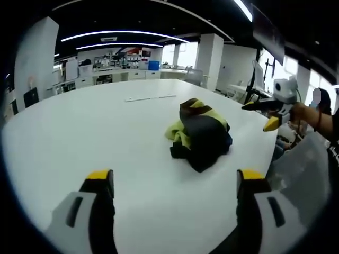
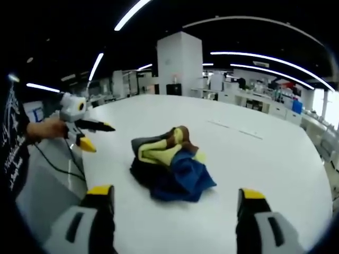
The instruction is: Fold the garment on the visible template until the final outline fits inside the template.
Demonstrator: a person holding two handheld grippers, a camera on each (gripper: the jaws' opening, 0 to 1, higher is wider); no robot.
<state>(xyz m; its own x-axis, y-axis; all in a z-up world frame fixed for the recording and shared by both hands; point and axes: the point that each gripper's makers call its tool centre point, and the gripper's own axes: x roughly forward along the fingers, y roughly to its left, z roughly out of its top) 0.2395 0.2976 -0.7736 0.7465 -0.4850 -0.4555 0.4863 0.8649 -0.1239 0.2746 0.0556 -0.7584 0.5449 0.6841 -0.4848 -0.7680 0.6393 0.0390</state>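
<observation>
Garment: a crumpled bundle of dark navy, black and yellow-green fabric lies in a heap on the large round white table. In the left gripper view it sits at about one o'clock from the centre of the picture, well ahead of the jaws. In the right gripper view the same bundle lies near the centre, with a blue fold towards five o'clock and yellow-green folds on top.

The left gripper has its two grey jaws with yellow tips standing wide apart at the bottom of its view, with nothing between them and only bare table under them. The right gripper also has its jaws spread wide, nothing held, and the garment lies just beyond the gap between its tips.

In the left gripper view the right gripper comes in at three o'clock, held by a person's hand, beside the table edge and apart from the garment. In the right gripper view the left gripper comes in at nine o'clock, held by a hand.

A thin pale strip lies on the table beyond the garment, at twelve o'clock.
</observation>
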